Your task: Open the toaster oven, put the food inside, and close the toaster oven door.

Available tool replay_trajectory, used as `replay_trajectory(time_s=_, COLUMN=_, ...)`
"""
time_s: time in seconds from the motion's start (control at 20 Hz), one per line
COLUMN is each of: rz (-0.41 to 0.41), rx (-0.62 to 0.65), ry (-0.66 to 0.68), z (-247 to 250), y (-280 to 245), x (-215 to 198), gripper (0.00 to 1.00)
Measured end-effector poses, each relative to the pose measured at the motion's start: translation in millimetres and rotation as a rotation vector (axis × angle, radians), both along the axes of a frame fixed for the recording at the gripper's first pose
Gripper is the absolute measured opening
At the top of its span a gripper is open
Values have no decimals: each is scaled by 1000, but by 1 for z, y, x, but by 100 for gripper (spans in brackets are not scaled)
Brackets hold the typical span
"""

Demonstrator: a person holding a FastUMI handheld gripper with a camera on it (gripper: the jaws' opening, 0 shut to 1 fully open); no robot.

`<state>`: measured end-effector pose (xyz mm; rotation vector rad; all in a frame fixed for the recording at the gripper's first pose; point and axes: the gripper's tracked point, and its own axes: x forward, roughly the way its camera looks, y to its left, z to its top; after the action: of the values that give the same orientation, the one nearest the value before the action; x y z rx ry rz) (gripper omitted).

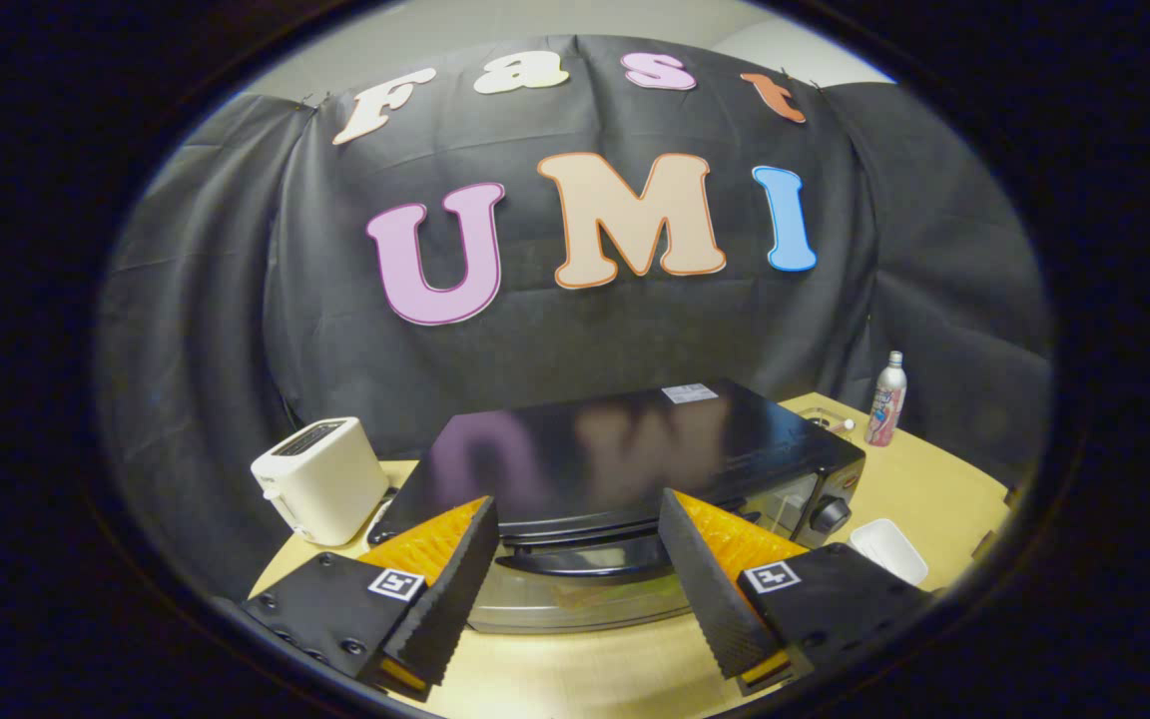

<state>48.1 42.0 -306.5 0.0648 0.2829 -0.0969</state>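
One toaster oven (pixel 625 469), one white toaster (pixel 320 479), one bottle (pixel 886 399), one white dish (pixel 889 549)

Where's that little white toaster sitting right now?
In the gripper view, the white toaster stands on the wooden table, just left of the black toaster oven, beyond the open gripper near the black cloth wall.

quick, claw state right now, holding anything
claw: open, holding nothing, its fingers spread either side of the toaster oven door handle.
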Motion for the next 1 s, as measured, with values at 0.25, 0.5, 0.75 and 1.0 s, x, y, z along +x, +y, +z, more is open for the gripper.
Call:
replay_trajectory(time_s=0.25, rz=16, rx=-22, ry=1, z=4, y=3, x=-2, gripper=100)
replay_trajectory(time_s=0.5, rz=10, rx=46, ry=-91, z=65, y=1, x=-13, gripper=100)
replay_trajectory(time_s=0.75, rz=43, rx=-13, ry=-180, z=161, y=-4, x=-15, gripper=100)
replay_trajectory(time_s=1.0, rz=83, rx=-74, ry=-251, z=245, y=-1, x=-13, gripper=100)
